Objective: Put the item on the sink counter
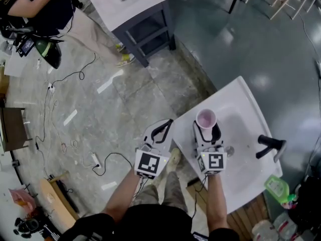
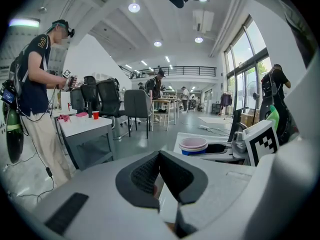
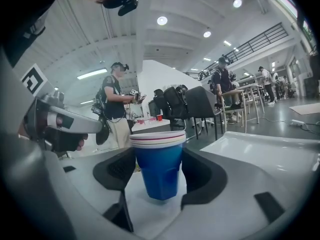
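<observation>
A blue cup with a white and pink rim (image 3: 159, 159) stands upright between the jaws of my right gripper (image 3: 160, 170), which is shut on its sides. In the head view the cup (image 1: 206, 118) shows its pink inside. There my right gripper (image 1: 206, 128) holds it above the left part of the white sink counter (image 1: 244, 100). My left gripper (image 1: 164, 126) hangs to the left of the counter's edge, over the floor. Its jaws meet at the tips with nothing between them (image 2: 159, 157). The cup (image 2: 193, 145) also shows in the left gripper view, at the right.
A black faucet (image 1: 270, 145) stands on the counter's right side, with a drain (image 1: 229, 150) in the basin and a green bottle (image 1: 277, 187) near its front right corner. A person (image 1: 40, 4) and a white table (image 1: 130, 4) are far left; cables (image 1: 75, 77) cross the floor.
</observation>
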A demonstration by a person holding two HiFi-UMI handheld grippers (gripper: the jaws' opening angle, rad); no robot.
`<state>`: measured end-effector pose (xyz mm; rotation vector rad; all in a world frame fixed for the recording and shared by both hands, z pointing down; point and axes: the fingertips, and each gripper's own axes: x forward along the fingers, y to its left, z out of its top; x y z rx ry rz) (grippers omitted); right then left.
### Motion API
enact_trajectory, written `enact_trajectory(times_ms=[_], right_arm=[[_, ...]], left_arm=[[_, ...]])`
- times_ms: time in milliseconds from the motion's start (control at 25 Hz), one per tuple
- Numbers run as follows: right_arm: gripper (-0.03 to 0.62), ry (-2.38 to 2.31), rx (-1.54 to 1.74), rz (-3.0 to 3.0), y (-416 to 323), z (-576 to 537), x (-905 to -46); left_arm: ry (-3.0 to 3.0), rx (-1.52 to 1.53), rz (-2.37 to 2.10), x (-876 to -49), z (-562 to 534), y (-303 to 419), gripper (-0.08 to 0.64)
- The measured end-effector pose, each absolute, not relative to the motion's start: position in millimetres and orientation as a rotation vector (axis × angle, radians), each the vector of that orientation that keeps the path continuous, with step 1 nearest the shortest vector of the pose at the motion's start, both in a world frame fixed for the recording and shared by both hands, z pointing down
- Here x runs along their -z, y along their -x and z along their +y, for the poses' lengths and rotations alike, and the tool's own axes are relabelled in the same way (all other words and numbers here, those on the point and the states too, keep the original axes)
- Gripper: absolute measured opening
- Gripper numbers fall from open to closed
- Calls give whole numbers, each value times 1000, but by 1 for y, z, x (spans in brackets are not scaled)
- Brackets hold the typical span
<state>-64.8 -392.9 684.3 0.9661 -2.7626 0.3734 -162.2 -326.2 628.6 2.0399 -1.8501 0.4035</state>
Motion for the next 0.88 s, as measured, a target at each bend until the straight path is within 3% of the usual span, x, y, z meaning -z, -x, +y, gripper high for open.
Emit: enact_trajectory(times_ms=[880], right_arm=[[292,-963,-380,-2734,57,-393,-699]], left_arm=[[-2039,-405,-1821,-638,-325,147,2]])
